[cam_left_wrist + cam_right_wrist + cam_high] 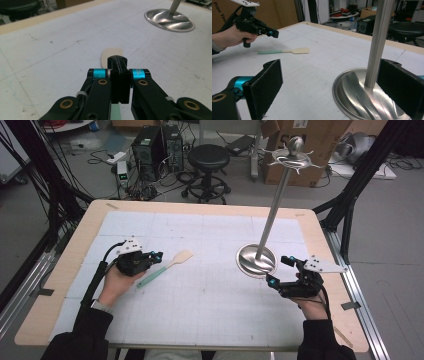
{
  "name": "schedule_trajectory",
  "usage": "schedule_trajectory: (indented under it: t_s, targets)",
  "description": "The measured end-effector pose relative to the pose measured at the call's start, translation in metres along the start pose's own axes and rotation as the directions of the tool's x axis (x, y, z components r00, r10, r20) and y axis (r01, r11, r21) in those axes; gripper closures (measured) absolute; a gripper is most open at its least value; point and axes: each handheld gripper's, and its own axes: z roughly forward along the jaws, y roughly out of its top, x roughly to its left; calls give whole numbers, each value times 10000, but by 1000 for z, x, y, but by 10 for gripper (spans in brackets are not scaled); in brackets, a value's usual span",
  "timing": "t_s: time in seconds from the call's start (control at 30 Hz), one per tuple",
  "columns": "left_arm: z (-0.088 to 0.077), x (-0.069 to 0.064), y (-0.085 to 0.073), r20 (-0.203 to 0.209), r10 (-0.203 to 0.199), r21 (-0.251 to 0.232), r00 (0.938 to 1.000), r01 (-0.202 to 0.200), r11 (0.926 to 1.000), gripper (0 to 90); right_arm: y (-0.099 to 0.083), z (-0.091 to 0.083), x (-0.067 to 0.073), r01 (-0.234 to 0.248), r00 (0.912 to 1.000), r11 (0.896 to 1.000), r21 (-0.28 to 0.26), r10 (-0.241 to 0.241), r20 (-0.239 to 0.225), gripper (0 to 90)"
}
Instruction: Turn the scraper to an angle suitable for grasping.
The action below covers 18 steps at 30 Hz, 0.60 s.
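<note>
Spatula (164,267) with a pale blade and green handle lies flat on the white gridded mat (200,310), left of centre. The left gripper (156,256) hangs just above its handle, jaws pressed together with nothing between them. Across the mat stands a metal stand (270,227), a tall pole rising from a round shiny base. The right gripper (280,270) sits at that base, jaws spread wide on either side of the pole without touching it. The mat covers a wooden table (65,270)
</note>
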Motion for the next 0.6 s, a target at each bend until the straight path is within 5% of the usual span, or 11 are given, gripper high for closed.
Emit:
schedule_trajectory:
  t_s: [0.3,0.6]
  targets:
    - [34,4,0,-229,-433,1450,9988,462,9884,900,-3,-1,0,-148,9998,9999,11,148,164,56]
    - [46,11,-4,-690,-606,1795,9958,721,9811,900,-5,-3,-1,-145,9998,9999,61,144,143,56]
